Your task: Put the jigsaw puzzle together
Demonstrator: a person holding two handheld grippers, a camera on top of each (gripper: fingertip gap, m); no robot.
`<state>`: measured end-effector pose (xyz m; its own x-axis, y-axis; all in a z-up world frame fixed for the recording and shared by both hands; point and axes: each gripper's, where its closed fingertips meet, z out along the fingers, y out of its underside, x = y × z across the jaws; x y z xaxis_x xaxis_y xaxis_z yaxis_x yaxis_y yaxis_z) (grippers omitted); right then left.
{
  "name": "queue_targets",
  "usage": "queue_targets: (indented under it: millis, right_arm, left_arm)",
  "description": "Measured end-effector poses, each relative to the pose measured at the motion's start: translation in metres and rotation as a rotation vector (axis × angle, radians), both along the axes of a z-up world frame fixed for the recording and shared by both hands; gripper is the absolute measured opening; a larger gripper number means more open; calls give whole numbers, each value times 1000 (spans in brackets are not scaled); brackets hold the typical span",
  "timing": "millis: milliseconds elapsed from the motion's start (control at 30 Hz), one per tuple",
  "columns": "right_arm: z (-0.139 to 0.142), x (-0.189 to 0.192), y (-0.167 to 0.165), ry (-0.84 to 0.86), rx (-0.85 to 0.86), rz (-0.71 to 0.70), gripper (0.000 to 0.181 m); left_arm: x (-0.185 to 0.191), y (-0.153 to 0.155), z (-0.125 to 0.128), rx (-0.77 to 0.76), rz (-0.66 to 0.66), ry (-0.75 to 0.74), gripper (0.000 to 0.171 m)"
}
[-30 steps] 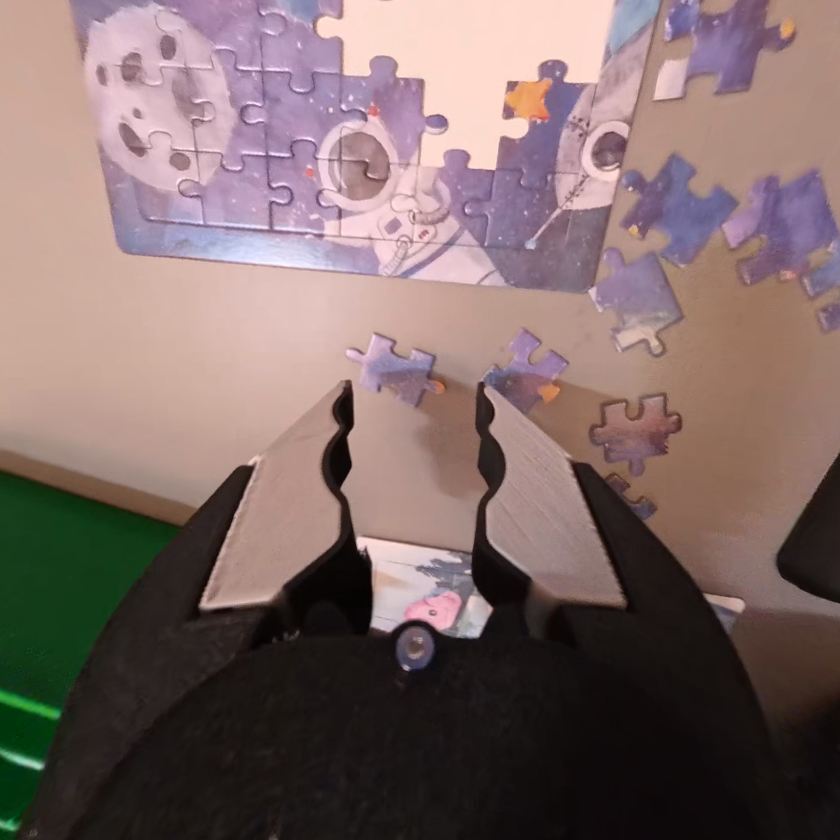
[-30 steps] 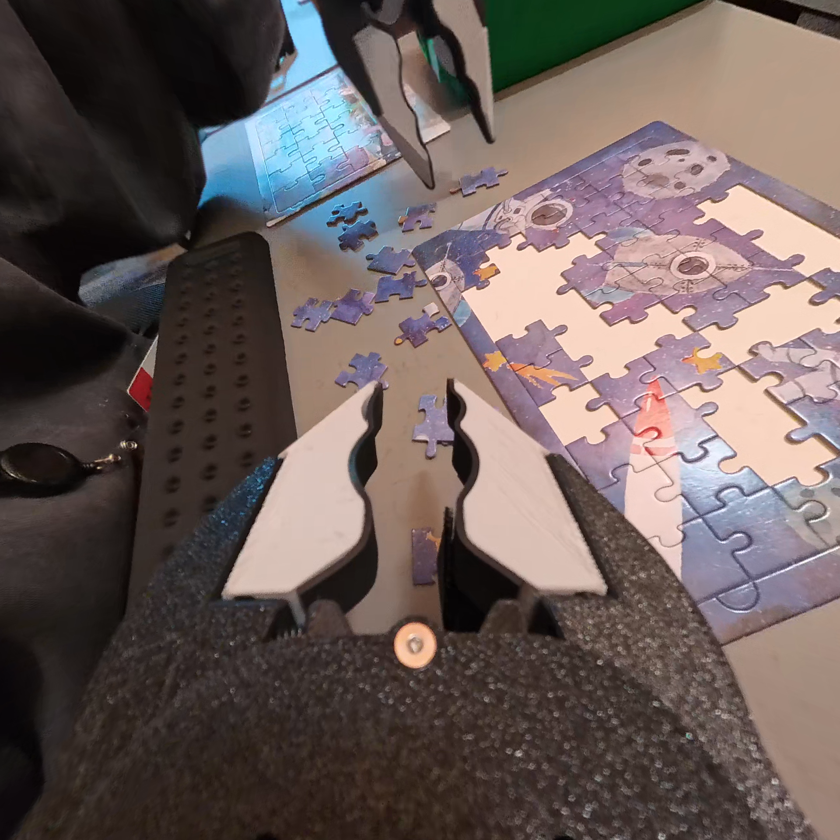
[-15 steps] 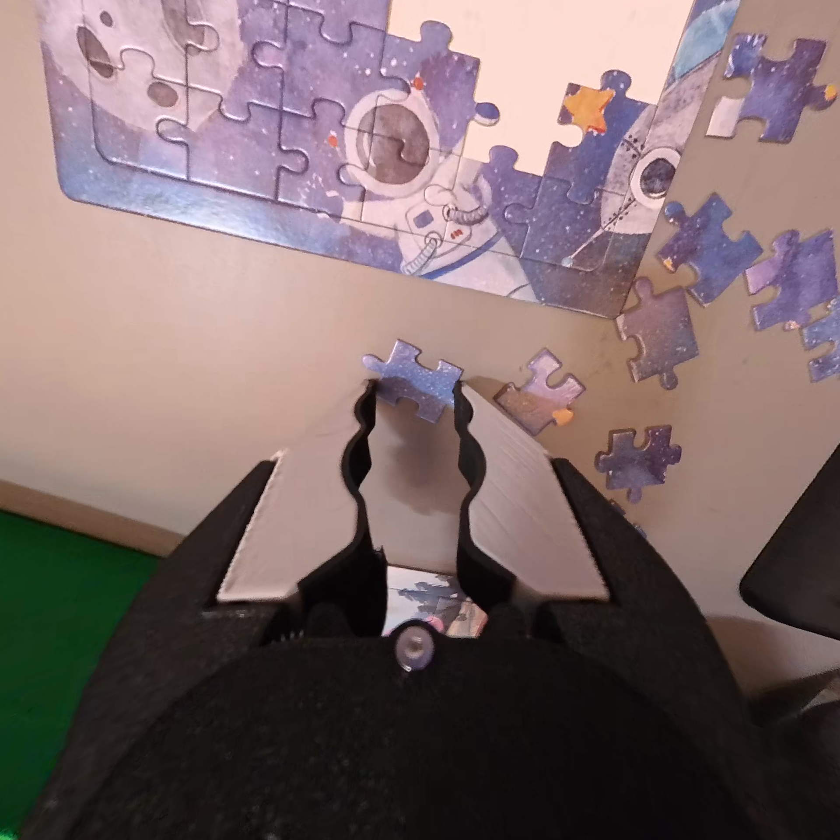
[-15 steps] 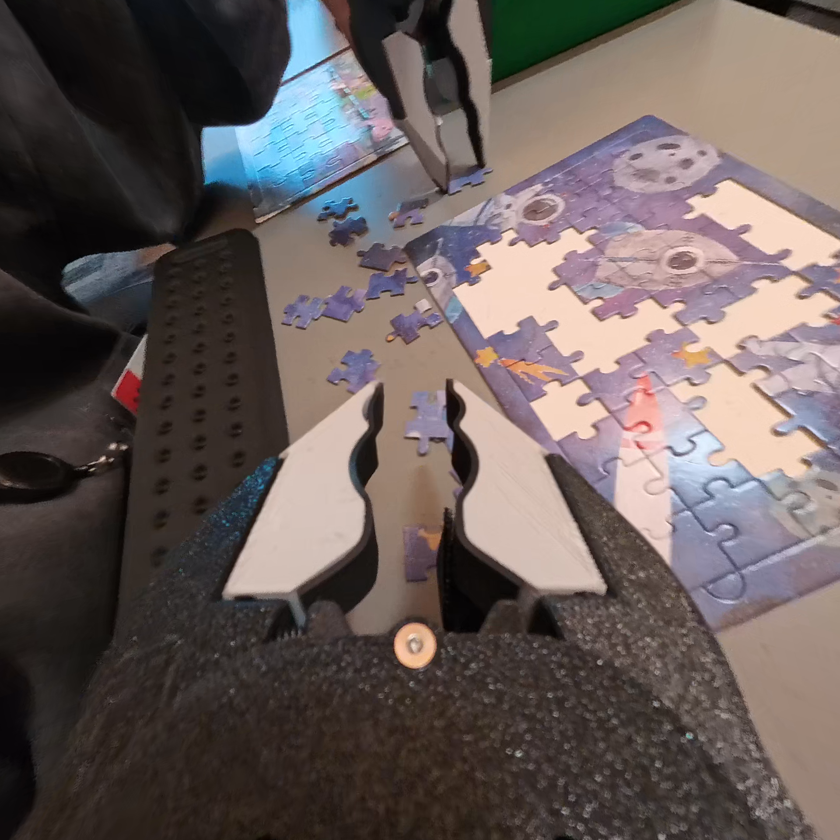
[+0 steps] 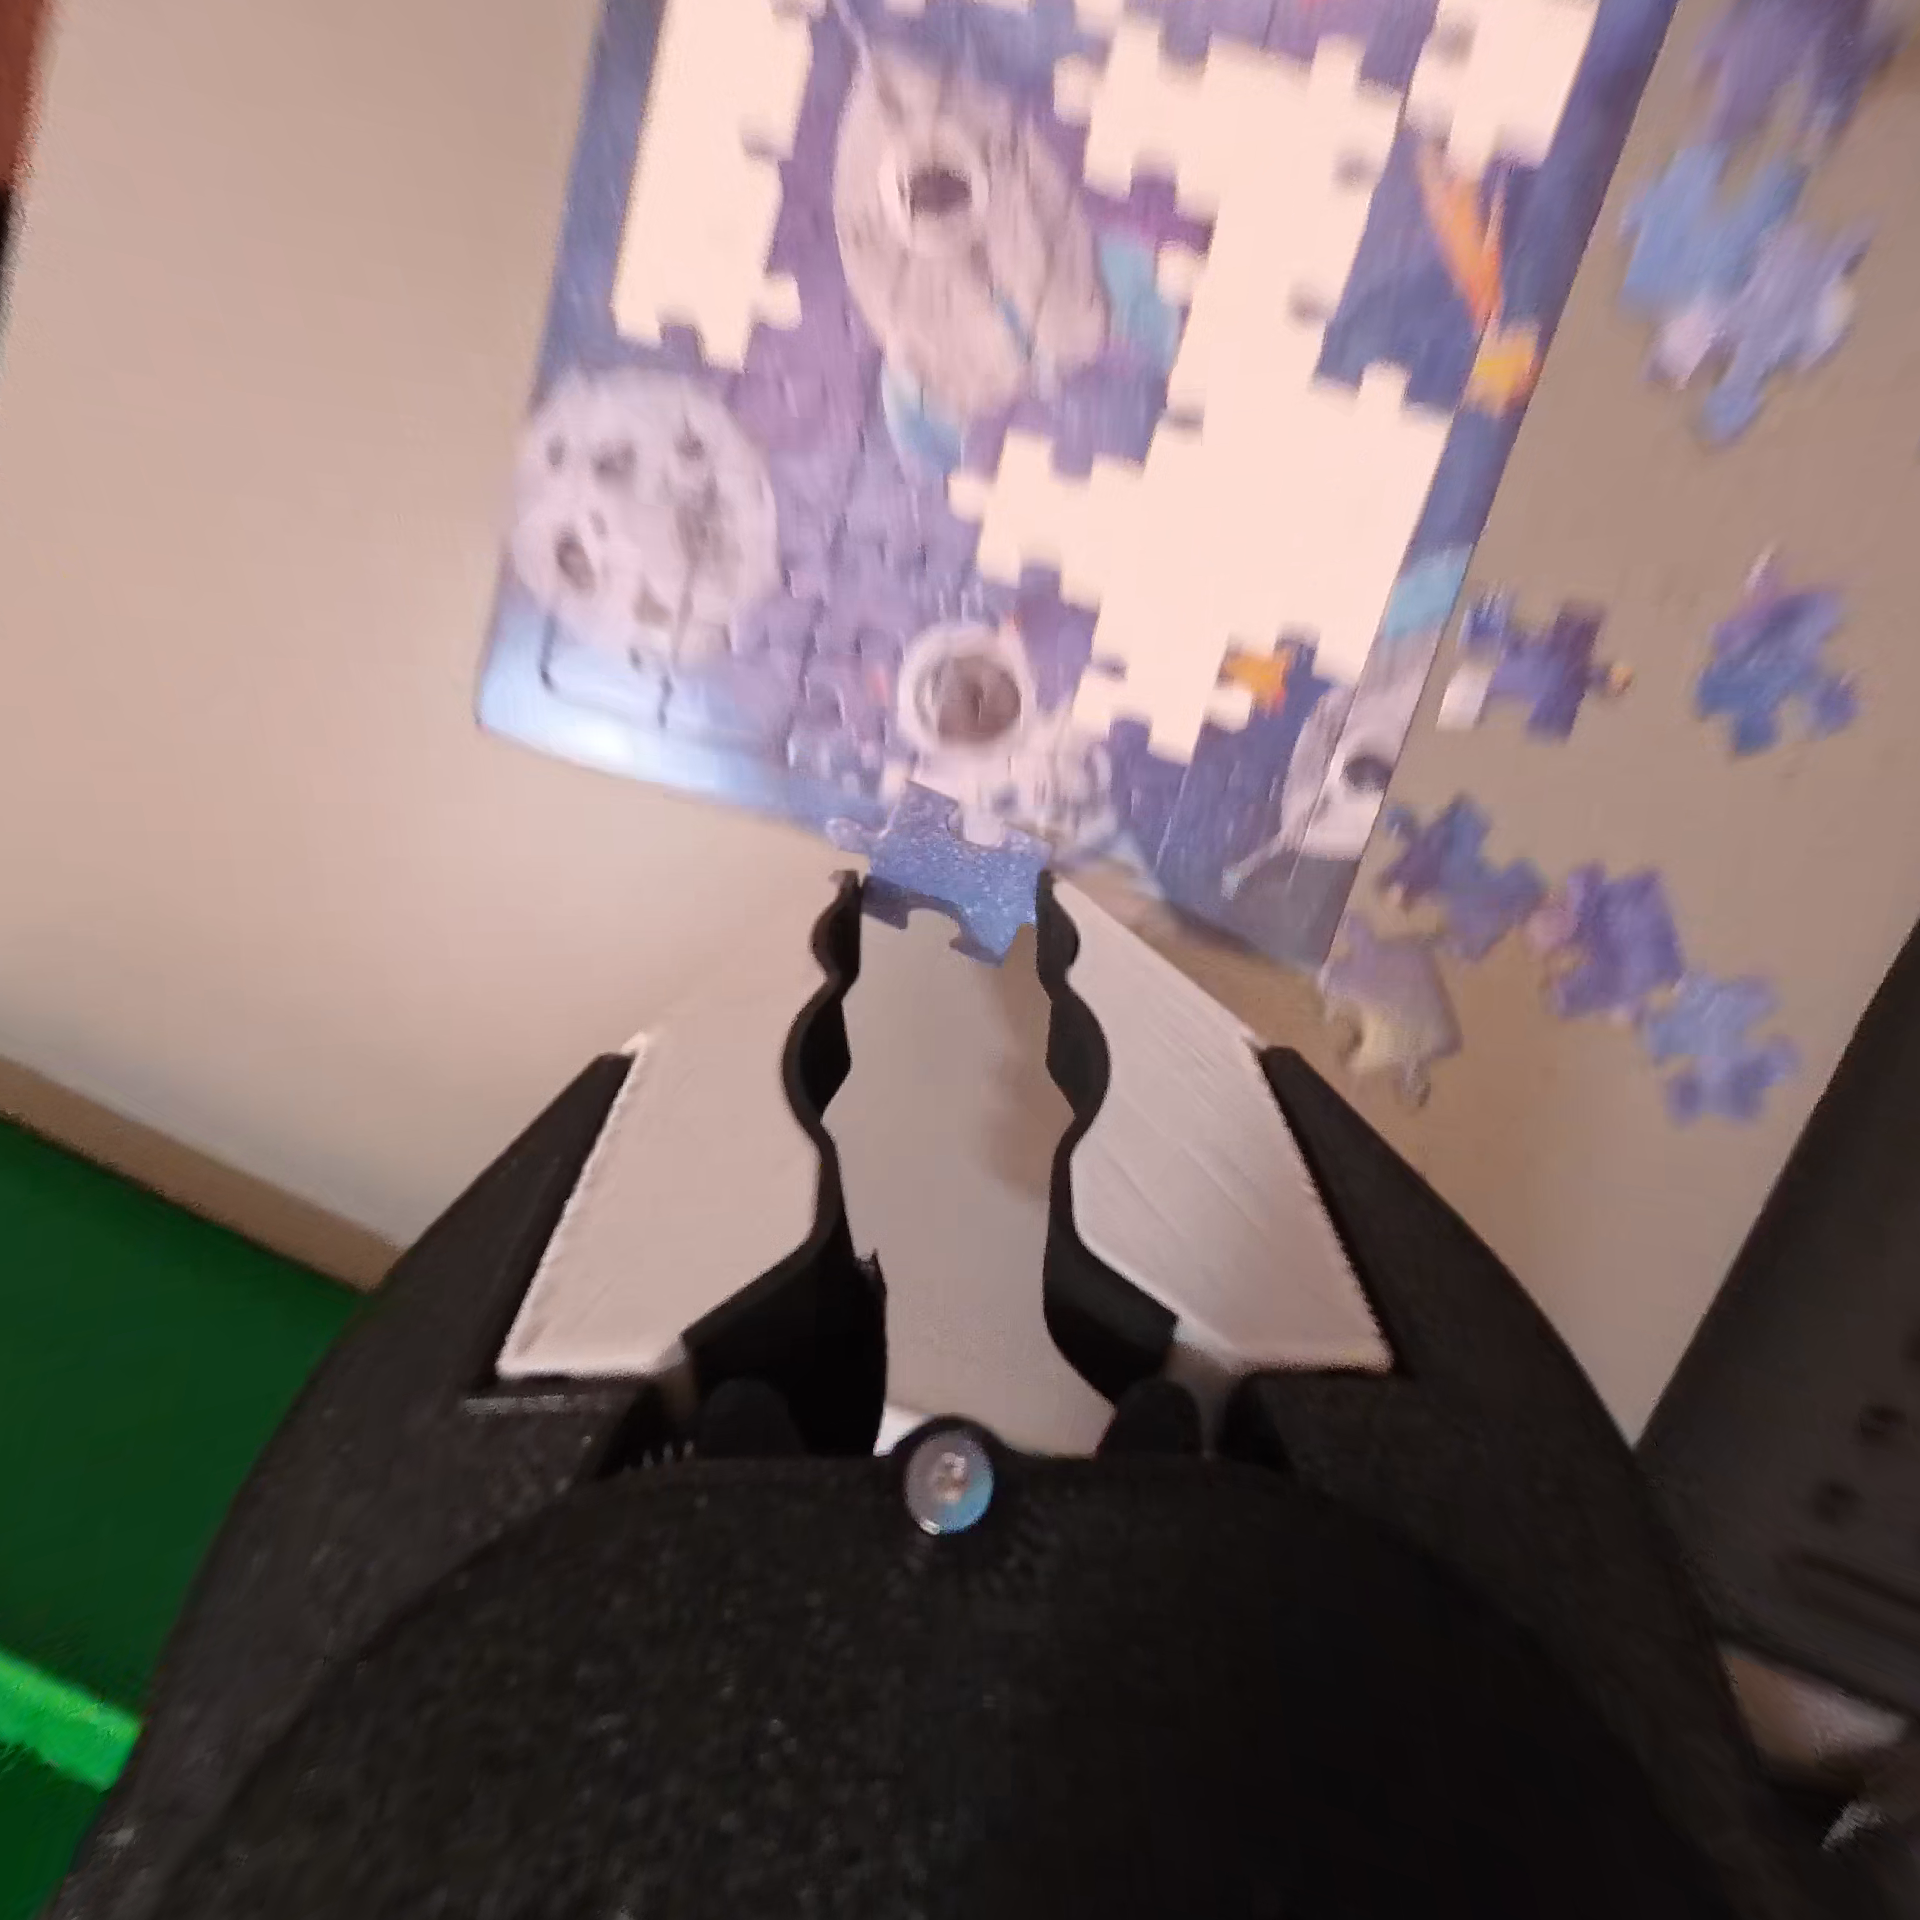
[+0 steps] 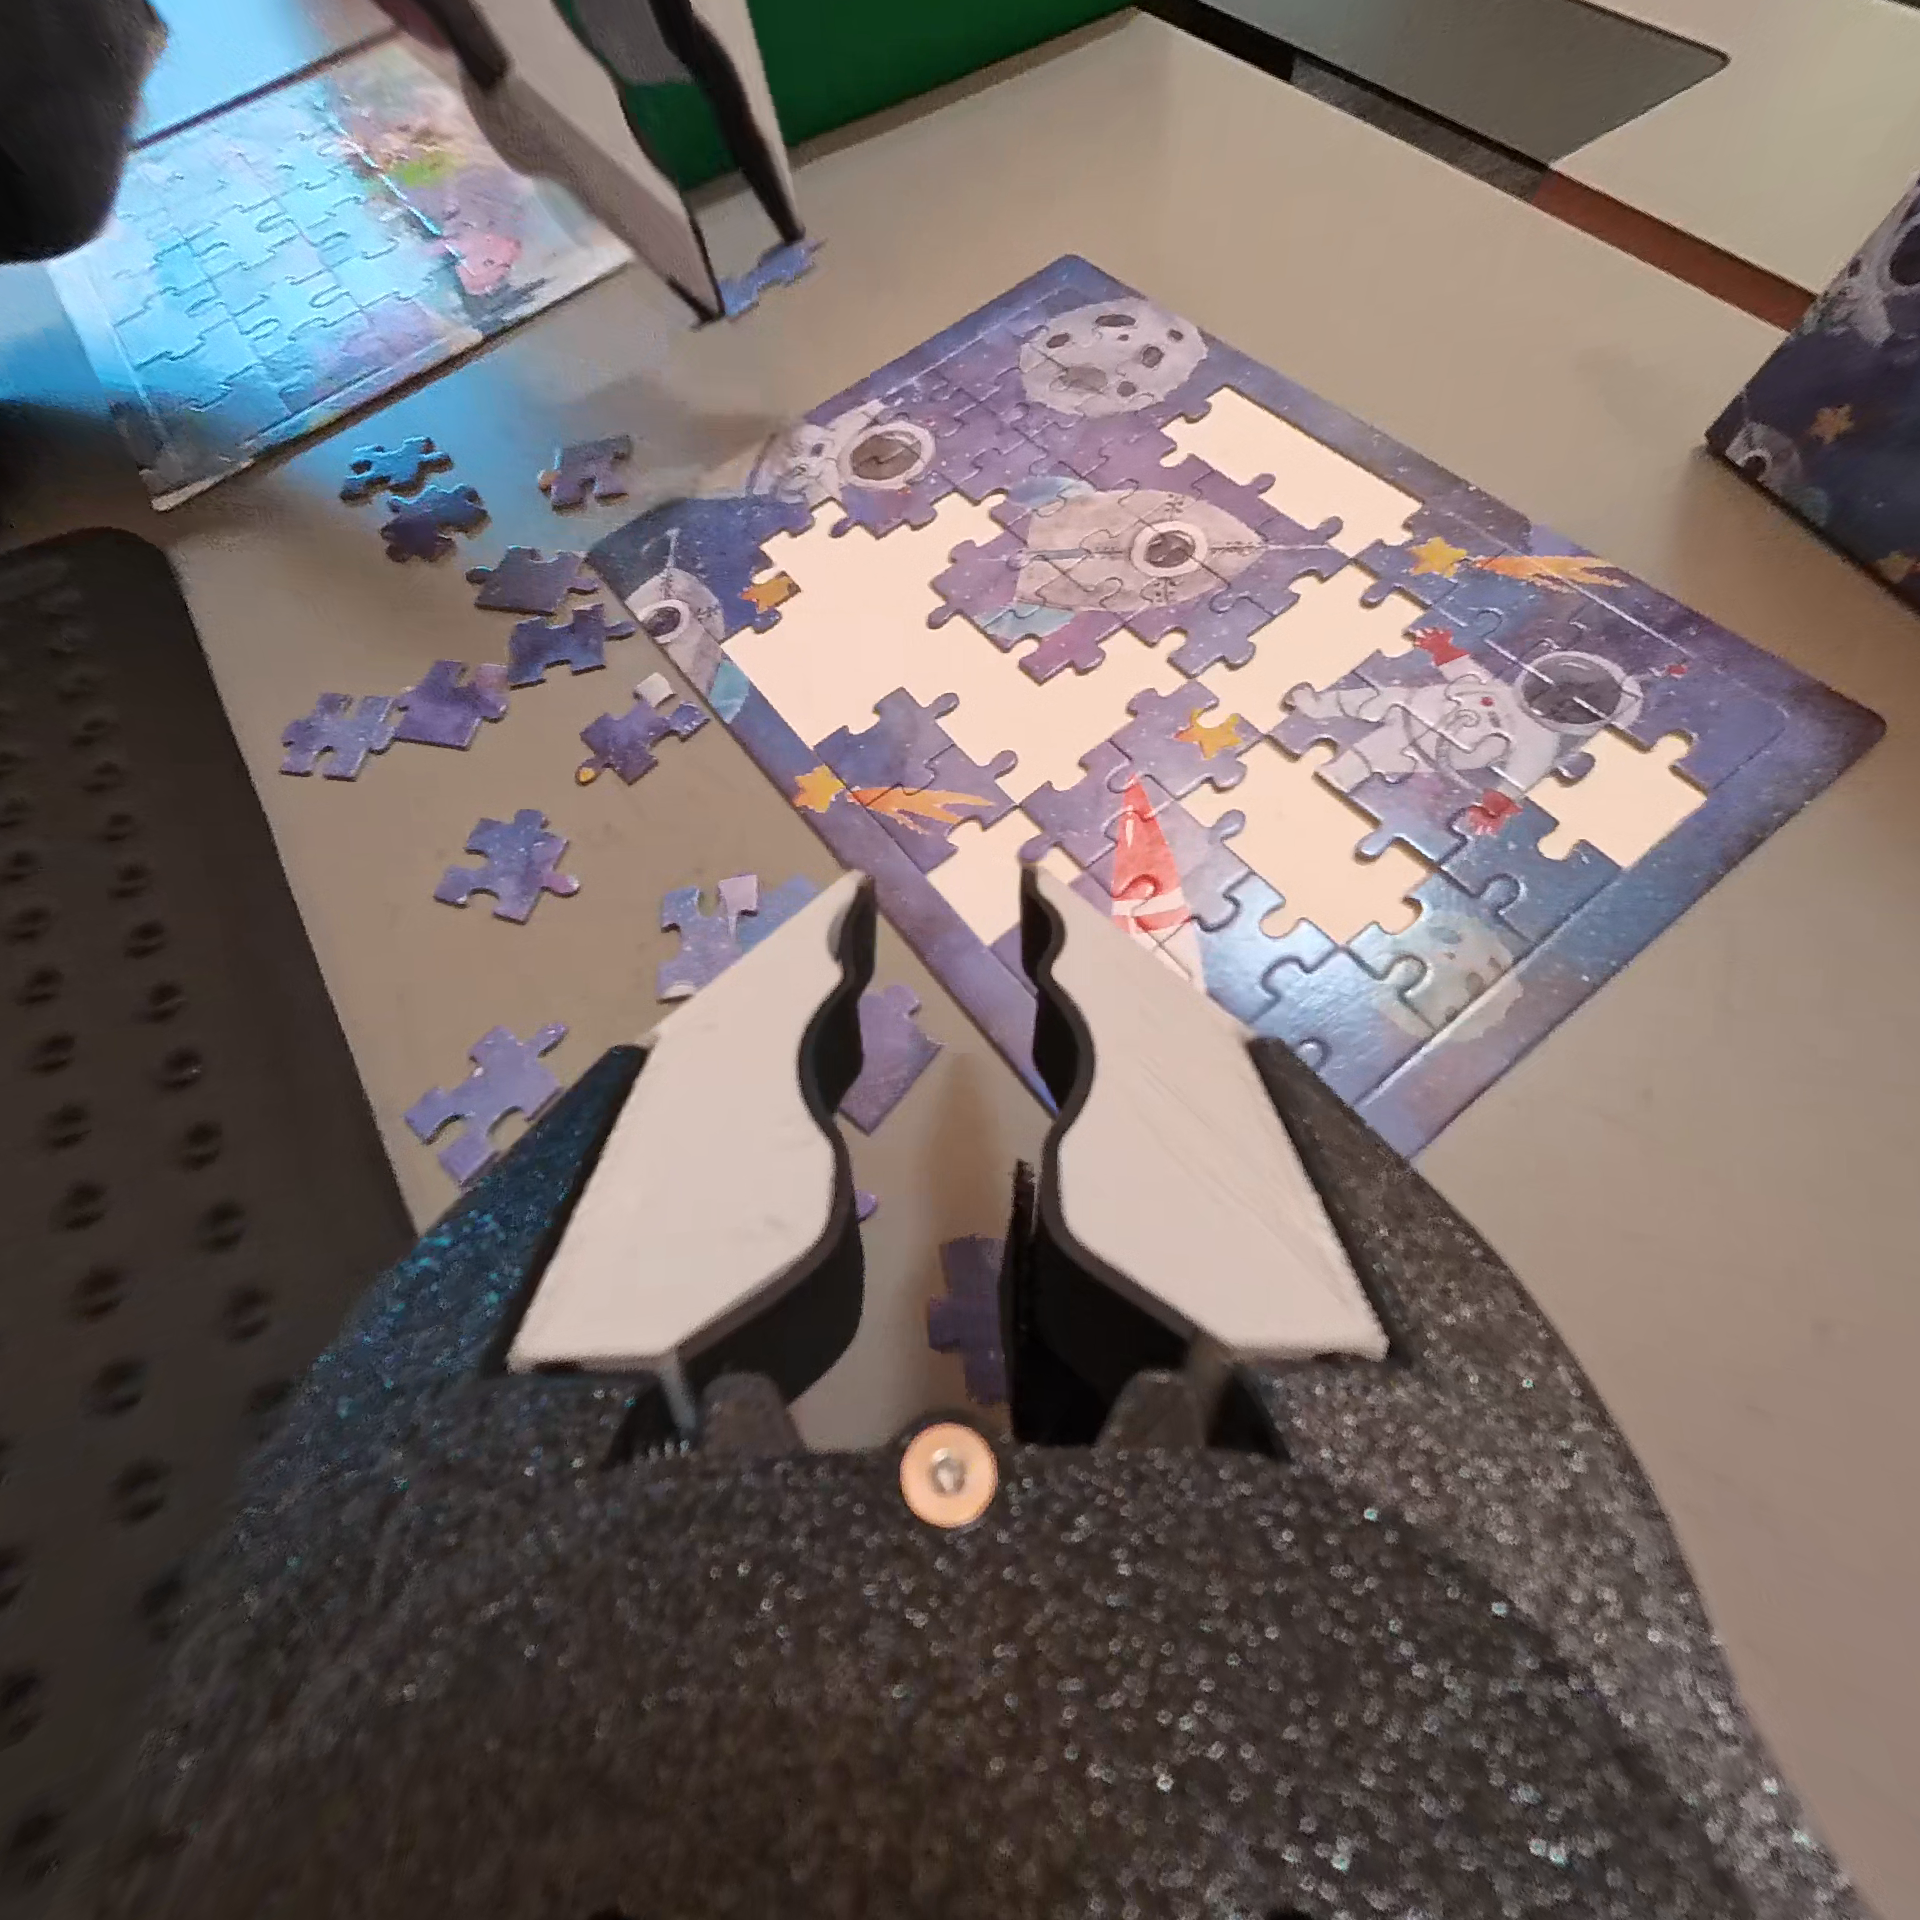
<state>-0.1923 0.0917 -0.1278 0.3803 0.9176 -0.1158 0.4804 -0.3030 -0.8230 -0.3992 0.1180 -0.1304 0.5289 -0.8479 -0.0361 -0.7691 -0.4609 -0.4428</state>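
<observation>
Jigsaw puzzle, a purple-blue space-themed cardboard board [image 6: 1226,665] with white unfilled gaps, lies flat on the beige table [image 6: 1558,1195], sharp in the right wrist view but motion-blurred in the left. Only the right view shows a second, finished pastel puzzle [image 6: 312,281] at far left and scattered loose purple pieces [image 6: 509,862] left of the board. Left gripper [image 5: 948,883] pinches a blue starry puzzle piece [image 5: 951,868] at its tips, just off the board's near edge; right gripper [image 6: 945,883] hovers narrowly parted, empty, over the board's edge.
</observation>
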Motion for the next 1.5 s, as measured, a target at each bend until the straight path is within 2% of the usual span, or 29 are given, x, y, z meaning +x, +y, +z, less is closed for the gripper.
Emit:
queue_targets:
  millis: [67, 167, 300, 400, 500, 667, 1333, 1400, 1500]
  right_arm:
    - [-3, 3, 7, -28, 19, -37, 28]
    - [-3, 6, 15, -56, 62, -74, 28]
    - [0, 10, 21, -64, 104, -104, 28]
    - [2, 14, 22, -63, 116, -117, 28]
    - [4, 18, 24, -53, 115, -127, 28]
    - [7, 16, 22, -42, 112, -120, 28]
    - [-2, 12, 17, -79, 102, -86, 28]
    - [-2, 12, 17, -84, 106, -86, 28]
    - [-2, 11, 18, -81, 103, -87, 28]
  left_arm:
    - [35, 19, 12, 16, 26, -65, 33]
    - [91, 41, 16, -15, 45, -120, 34]
    - [136, 70, -4, -12, 68, -27, 34]
    - [154, 75, -22, -58, 99, 24, 33]
    - [159, 76, -33, -64, 118, 90, 33]
    - [158, 75, -38, -67, 126, 152, 33]
    - [158, 74, -41, -118, 168, 114, 35]
    - [156, 79, -34, -87, 174, 103, 41]
    - [159, 80, -21, -96, 167, 37, 41]
